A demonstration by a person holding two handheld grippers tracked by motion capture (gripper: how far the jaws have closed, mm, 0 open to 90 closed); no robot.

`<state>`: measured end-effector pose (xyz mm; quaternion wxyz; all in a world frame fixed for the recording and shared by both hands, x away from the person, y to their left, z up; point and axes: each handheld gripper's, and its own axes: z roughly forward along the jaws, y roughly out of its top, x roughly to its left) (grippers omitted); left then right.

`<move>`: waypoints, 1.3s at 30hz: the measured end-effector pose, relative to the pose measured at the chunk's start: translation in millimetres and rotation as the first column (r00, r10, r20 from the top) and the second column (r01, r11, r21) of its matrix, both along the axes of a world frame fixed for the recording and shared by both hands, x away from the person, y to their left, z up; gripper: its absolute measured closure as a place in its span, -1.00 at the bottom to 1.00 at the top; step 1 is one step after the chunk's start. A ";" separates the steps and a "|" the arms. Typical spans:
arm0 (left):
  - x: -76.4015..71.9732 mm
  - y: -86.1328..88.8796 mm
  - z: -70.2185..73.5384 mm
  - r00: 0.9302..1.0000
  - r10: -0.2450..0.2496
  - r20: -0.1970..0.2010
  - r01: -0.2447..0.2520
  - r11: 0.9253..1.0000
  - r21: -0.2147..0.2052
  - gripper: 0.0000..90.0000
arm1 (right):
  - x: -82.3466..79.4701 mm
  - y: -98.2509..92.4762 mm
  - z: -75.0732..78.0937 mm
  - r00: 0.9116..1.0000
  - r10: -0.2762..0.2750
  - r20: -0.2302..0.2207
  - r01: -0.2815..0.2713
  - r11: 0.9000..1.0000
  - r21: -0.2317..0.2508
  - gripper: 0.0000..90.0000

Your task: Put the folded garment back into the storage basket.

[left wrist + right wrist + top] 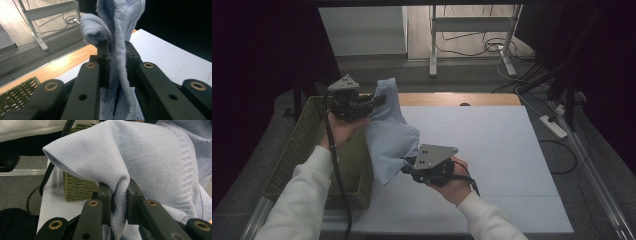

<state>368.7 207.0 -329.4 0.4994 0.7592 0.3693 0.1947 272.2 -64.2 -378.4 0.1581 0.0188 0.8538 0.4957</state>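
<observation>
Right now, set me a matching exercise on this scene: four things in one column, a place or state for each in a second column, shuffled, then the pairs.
Things:
1. light blue cloth
2. green woven basket
3. left gripper
4. right gripper

Places or states:
A. shut on the cloth's upper part
B. stands at the table's left edge
C. hangs lifted between both grippers
D. shut on the cloth's lower part

Pairs: 1-C, 2-B, 3-A, 4-D
</observation>
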 end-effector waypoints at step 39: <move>-7.5 30.8 -0.8 0.999 0.048 0.002 -0.048 0.999 -0.009 0.75 | 2.9 27.3 -0.1 0.999 0.033 -0.005 -0.033 0.999 0.005 0.72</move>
